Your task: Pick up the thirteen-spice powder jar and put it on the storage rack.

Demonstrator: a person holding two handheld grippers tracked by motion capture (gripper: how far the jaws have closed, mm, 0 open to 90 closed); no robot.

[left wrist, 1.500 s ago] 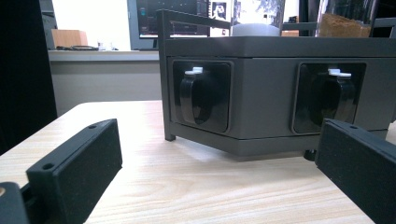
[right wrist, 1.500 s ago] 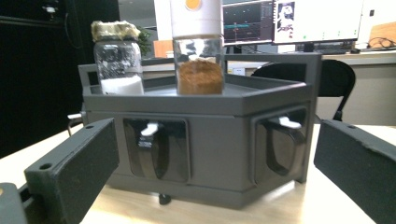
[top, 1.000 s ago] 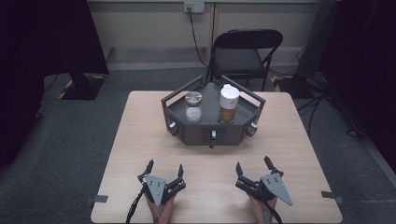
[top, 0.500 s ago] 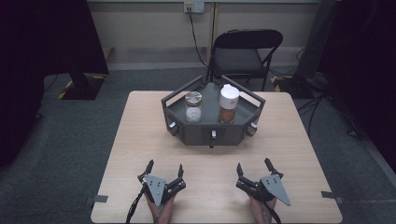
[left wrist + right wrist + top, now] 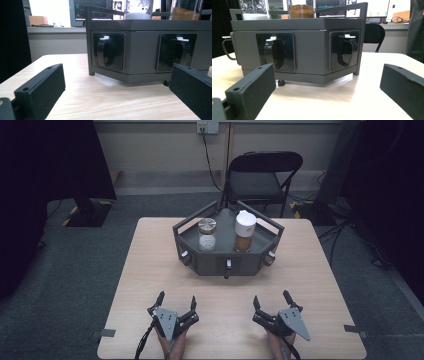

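The wooden counter [image 5: 150, 270] is the biggest thing here, and its near edge is cut off at the bottom of the high view. A dark folding chair [image 5: 260, 177] stands behind the far side, with its legs partly hidden. On the far half of the counter sits a dark grey six-sided tray [image 5: 207, 265] with a rail around its top and round knobs on its side walls. In the two gripper views the tops of the jars are cut off, so just their lower parts poke above the tray wall. Inside the tray stand two jars, side by side. The taller jar [image 5: 245, 232] has a white lid and brown powder in it. The shorter jar [image 5: 207, 235] has a metal-looking lid and white stuff in the bottom. The left gripper [image 5: 176, 302] rests low near the front edge of the counter, well apart from the tray. Its jaws are spread wide and hold nothing. The right gripper [image 5: 272, 299] sits the same way on the other side, jaws also spread wide with nothing between them. The hands holding them are mostly hidden under the grippers.
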